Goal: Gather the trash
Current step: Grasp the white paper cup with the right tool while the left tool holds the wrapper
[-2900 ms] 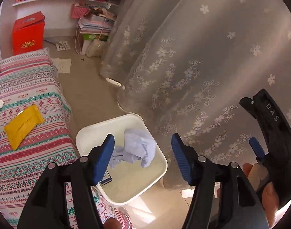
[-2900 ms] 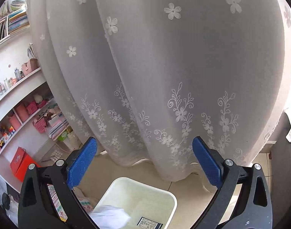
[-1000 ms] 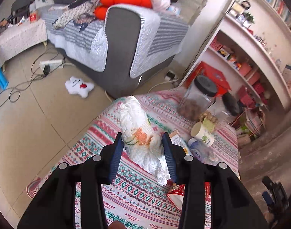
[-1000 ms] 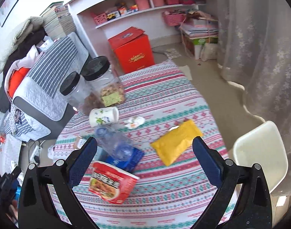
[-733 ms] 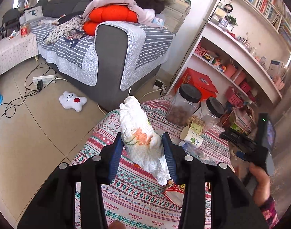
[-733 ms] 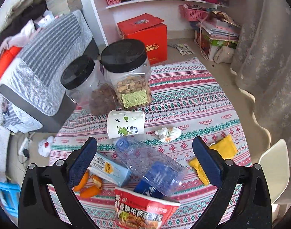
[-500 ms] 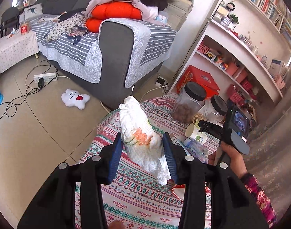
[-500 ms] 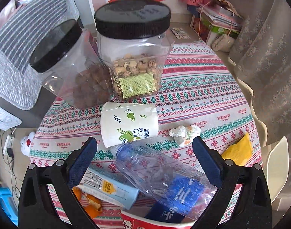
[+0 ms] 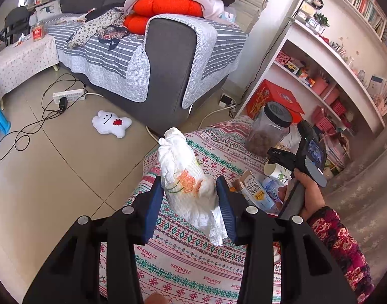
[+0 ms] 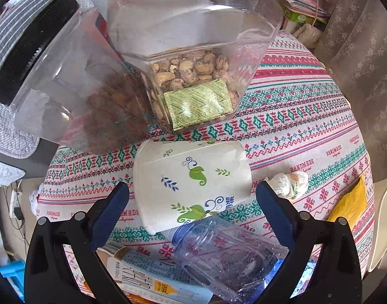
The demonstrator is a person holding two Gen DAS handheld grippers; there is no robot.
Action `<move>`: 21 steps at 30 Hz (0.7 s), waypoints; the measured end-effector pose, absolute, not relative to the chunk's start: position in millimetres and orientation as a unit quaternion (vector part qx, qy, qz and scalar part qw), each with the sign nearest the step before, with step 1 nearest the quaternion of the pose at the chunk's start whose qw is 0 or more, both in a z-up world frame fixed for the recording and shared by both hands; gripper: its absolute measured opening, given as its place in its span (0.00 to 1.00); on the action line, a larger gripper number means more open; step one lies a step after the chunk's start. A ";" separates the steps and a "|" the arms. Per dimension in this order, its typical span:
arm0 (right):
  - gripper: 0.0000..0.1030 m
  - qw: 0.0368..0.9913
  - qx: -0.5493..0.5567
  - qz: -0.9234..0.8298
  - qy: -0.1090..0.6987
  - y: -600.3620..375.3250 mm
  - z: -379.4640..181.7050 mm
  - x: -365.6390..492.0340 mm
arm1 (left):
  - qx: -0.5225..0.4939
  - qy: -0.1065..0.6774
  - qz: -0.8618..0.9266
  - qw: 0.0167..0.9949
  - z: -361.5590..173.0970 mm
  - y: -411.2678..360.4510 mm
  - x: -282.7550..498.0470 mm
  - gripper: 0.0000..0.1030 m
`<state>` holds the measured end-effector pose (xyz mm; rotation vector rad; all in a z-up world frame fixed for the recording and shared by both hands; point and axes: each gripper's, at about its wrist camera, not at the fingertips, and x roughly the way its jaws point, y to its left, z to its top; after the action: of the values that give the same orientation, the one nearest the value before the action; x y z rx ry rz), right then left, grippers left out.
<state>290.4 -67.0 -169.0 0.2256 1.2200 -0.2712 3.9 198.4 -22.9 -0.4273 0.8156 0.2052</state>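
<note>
**Left jaws clamped on tissue wad, right jaws spread over the paper cup**

The left gripper point(image 9: 190, 193) has its jaws closed partway, pads pressing both sides of a crumpled white tissue wad point(image 9: 187, 177) with an orange print, held clear above the counter point(image 9: 183, 261). The right gripper point(image 10: 192, 198) has its jaws spread wide with nothing between the pads; it points steeply down at a paper cup point(image 10: 192, 181) lying on its side, the blue pads flanking the cup without touching it.

Just below the cup lie a clear plastic bottle point(image 10: 234, 250) and a carton point(image 10: 152, 278); a small tissue ball point(image 10: 289, 181) sits to its right, a yellow packet point(image 10: 350, 202) further out. Two black-lidded jars point(image 10: 193, 71) stand behind. The counter wears a striped patterned cloth. Beyond it: tiled floor, a grey sofa point(image 9: 168, 63), white shelves point(image 9: 327, 58). A hand point(image 9: 306, 192) in a patterned sleeve holds the right gripper.
</note>
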 end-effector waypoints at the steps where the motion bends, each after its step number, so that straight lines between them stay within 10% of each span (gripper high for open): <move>1: 0.93 0.806 0.103 -0.131 0.568 -68.9 -170.0 291.8 | -0.201 0.392 0.104 0.892 -23.4 198.4 5.0 0.42; 7: 0.77 0.795 0.137 -0.108 0.582 -87.0 -176.2 296.1 | -0.208 0.401 0.119 0.884 -30.2 207.8 10.3 0.42; 21: 0.76 0.877 0.118 -0.061 0.462 -86.9 -63.0 242.1 | -0.208 0.388 0.121 0.890 -28.3 196.5 15.9 0.42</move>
<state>242.0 -86.9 -63.0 0.2467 0.9645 -0.1267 15.9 196.5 -28.3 -0.4326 0.8060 0.2504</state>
